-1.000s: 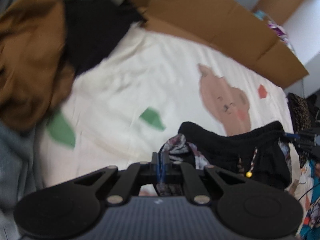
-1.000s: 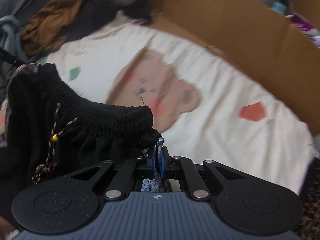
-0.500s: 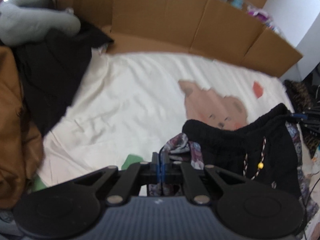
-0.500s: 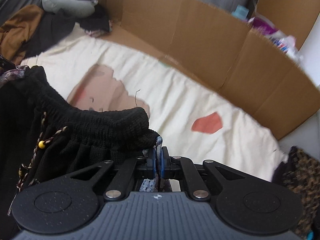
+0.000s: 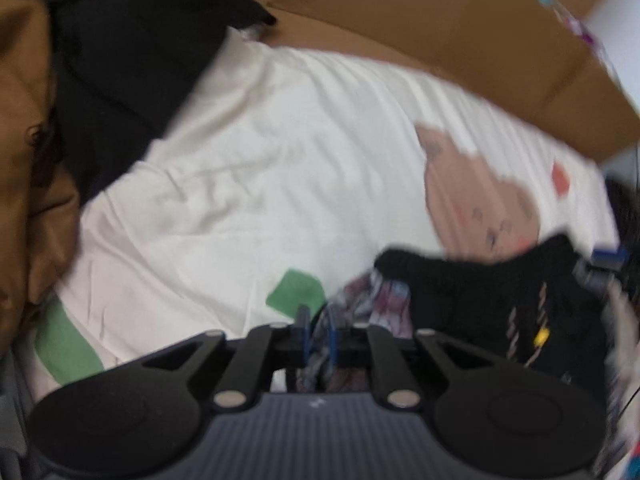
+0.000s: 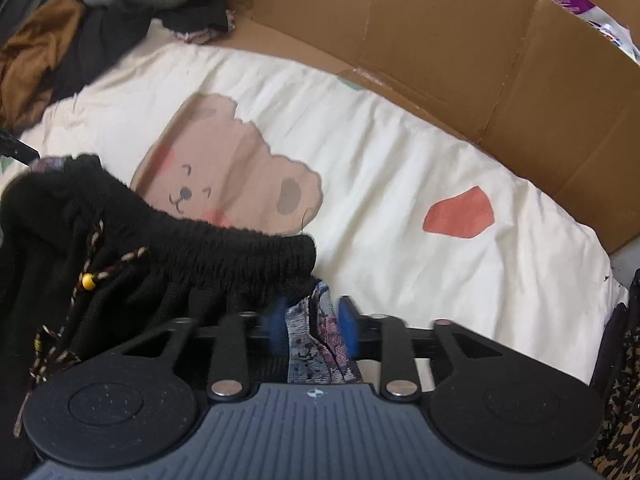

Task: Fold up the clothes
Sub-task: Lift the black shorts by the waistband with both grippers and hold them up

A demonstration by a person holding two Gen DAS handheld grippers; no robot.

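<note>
So both claws are at the garment's waist right now; the right gripper [image 6: 312,322] has its blue pads spread well apart and is opening — the patterned fabric [image 6: 316,344] sits loosely in the gap between them, not pinched; the left gripper [image 5: 318,330] is only a crack apart and opening too, with that same patterned cloth [image 5: 376,296] bunched between its pads, though the left view is too blurry to say whether they press on it.

The black knit garment [image 6: 224,248] with the elastic waistband hangs across from about 9 o'clock to the centre of the right view; its braided drawstring with a yellow bead [image 6: 88,281] dangles at 9 o'clock; in the left view the same piece [image 5: 480,284] sits around 4 o'clock.

Underneath is a cream sheet [image 6: 360,128] with a bear print [image 6: 224,168] — a red patch [image 6: 458,214] at 3 o'clock; a cardboard wall [image 6: 420,28] runs along 12 to 2; a brown garment [image 5: 28,128] and a dark one [image 5: 132,60] are piled at 9 to 11 in the left view.
</note>
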